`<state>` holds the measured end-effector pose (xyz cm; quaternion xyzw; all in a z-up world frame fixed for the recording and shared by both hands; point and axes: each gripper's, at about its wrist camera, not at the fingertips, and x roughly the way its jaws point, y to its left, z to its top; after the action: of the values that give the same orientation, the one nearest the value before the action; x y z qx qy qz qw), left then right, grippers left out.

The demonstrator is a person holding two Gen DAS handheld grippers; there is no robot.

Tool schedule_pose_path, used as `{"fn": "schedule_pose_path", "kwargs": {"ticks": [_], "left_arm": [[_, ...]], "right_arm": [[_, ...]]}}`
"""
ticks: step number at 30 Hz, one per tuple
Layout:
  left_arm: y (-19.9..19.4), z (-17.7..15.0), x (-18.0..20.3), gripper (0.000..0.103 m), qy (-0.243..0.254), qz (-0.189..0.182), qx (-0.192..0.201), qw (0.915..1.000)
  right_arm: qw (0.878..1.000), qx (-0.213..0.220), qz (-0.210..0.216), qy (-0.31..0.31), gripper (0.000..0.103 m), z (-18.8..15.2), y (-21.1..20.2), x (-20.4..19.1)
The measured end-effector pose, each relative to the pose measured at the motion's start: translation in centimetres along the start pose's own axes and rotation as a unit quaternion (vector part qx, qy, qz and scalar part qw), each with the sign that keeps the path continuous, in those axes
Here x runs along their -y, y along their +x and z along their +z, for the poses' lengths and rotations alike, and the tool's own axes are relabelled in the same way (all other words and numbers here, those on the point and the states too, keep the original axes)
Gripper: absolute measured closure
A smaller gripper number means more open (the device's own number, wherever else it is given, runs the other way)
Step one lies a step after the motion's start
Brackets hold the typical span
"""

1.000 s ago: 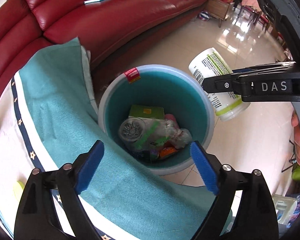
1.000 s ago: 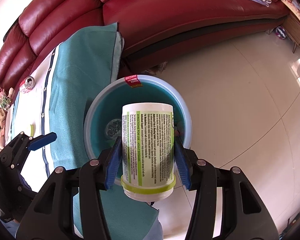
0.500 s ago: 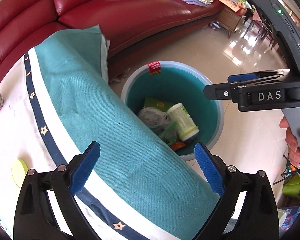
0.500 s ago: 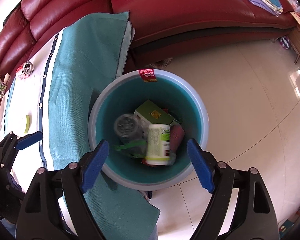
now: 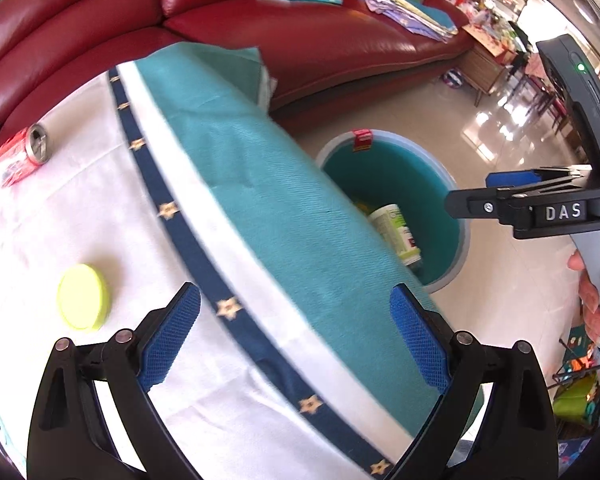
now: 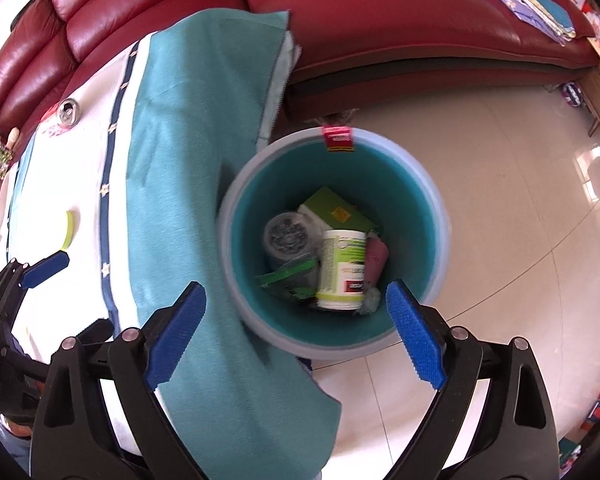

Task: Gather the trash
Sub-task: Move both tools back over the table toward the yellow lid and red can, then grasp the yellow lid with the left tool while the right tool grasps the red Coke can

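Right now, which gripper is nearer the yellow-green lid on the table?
Left. The left gripper hangs open over the tablecloth with the yellow-green lid just beside its fingers. The right gripper is open above the trash bin, off the table.

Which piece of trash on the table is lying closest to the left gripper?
The yellow-green lid, flat on the white cloth just beyond the open left gripper. The crushed red can lies far off near the sofa.

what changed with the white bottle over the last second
The right claw let go of the white bottle; it dropped into the teal bin and lies on the other trash. That claw is now open above the bin. The left claw, open, swung back over the table toward the yellow lid. Can untouched.
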<state>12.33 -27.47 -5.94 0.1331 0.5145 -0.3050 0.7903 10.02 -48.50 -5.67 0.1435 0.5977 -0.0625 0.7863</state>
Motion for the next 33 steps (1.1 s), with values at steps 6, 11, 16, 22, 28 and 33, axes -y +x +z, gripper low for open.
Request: {"fn": "schedule_pose_path", "kwargs": {"ticks": [6,11,16,22,28,33], "left_arm": [[-2.0,-2.5,-5.1,0.008,-0.035,0.033,0.007,0.9988],[-2.8,-4.0,-9.5,0.008,-0.053,0.058,0.015,0.9968],[-2.3,-4.2,-12.9,0.008,-0.066,0.055,0.008,0.9963],[-1.0,-3.8,-14.5,0.016,-0.059,0.049,0.007,0.9970],[0.8,-3.4,-15.5,0.027,-0.058,0.041,-0.005,0.9975],[1.3,-3.0,-15.6,0.041,-0.047,0.049,0.008,0.9977]], "right_arm": [[0.999,-0.007,0.005,-0.043,0.015,0.1,0.3,-5.1],[0.997,-0.006,-0.002,-0.081,0.015,0.4,1.0,-9.5],[0.993,-0.032,0.005,-0.111,0.015,1.2,2.8,-13.2],[0.989,-0.045,-0.009,-0.141,0.015,2.7,4.3,-16.3],[0.987,-0.045,-0.019,-0.153,0.015,4.2,4.8,-17.5],[0.984,-0.048,-0.025,-0.168,0.015,5.2,5.1,-18.5]]}}
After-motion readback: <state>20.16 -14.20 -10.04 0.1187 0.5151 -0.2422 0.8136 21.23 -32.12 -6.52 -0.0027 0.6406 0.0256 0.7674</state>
